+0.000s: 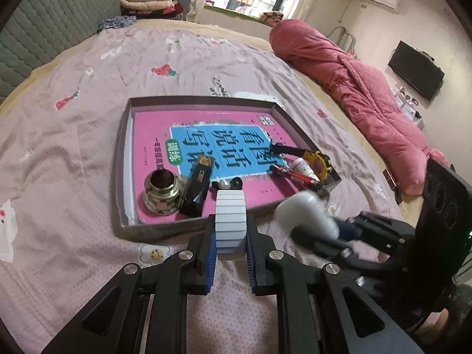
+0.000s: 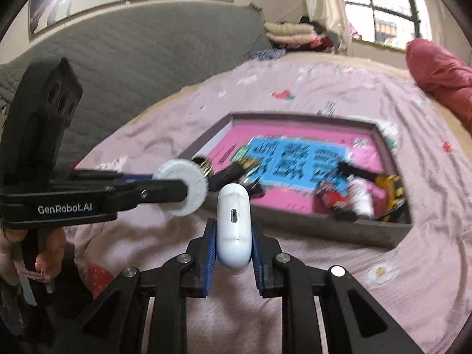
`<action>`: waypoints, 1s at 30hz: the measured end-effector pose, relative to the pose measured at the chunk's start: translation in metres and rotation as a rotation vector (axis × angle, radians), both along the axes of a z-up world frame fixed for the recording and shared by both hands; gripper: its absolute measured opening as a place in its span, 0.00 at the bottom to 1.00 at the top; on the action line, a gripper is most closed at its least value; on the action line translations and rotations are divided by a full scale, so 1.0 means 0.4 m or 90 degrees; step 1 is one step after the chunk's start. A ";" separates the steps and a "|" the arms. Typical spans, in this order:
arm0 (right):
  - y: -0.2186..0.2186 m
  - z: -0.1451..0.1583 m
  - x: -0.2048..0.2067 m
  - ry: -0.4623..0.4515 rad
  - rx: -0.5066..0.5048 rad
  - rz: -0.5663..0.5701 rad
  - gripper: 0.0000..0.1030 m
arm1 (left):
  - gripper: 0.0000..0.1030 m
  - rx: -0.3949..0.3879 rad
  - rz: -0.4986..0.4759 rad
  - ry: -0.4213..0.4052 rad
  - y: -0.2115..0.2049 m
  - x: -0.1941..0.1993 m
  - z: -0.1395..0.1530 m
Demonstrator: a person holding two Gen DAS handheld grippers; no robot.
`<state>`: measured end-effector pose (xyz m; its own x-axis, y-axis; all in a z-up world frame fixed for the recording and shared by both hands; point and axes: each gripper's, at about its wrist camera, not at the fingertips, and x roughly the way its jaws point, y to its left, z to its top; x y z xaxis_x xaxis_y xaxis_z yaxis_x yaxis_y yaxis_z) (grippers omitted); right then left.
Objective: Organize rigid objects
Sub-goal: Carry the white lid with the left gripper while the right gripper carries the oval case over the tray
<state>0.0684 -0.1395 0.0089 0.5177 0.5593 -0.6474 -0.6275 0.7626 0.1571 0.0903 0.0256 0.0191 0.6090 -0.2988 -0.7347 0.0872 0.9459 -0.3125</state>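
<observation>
My left gripper point(image 1: 230, 227) is shut on a white ribbed disc point(image 1: 230, 221), held edge-on just above the near edge of the grey tray point(image 1: 124, 159). In the right wrist view the same disc point(image 2: 183, 187) shows its round face at the tip of the left gripper point(image 2: 180, 190). My right gripper point(image 2: 234, 236) is shut on a white earbud case point(image 2: 234, 224), held upright before the tray point(image 2: 324, 230). The case point(image 1: 306, 215) is blurred in the left wrist view. A pink book point(image 1: 236, 135) lines the tray.
On the book lie a brass fitting point(image 1: 161, 190), a black cutter point(image 1: 197, 188), a red and black tube point(image 1: 295, 177), a small white bottle point(image 1: 302, 166) and a yellow tape measure point(image 1: 320, 162). A rolled pink duvet point(image 1: 354, 88) lies right; a grey headboard point(image 1: 44, 29) stands left.
</observation>
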 end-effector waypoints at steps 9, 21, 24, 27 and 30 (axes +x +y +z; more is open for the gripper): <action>-0.095 0.071 0.037 -0.072 0.036 -0.095 0.21 | 0.17 0.021 0.017 -0.030 0.008 0.028 0.040; -0.182 0.095 0.103 -0.094 0.057 -0.185 0.21 | 0.17 0.044 0.020 -0.050 -0.021 0.093 0.054; -0.198 0.094 0.116 -0.097 0.055 -0.202 0.21 | 0.17 0.050 0.022 -0.046 -0.031 0.107 0.041; -0.200 0.089 0.126 -0.095 0.049 -0.204 0.21 | 0.17 0.059 0.028 -0.039 -0.036 0.120 0.024; -0.194 0.078 0.133 -0.086 0.043 -0.201 0.21 | 0.17 0.067 0.037 -0.031 -0.039 0.131 0.005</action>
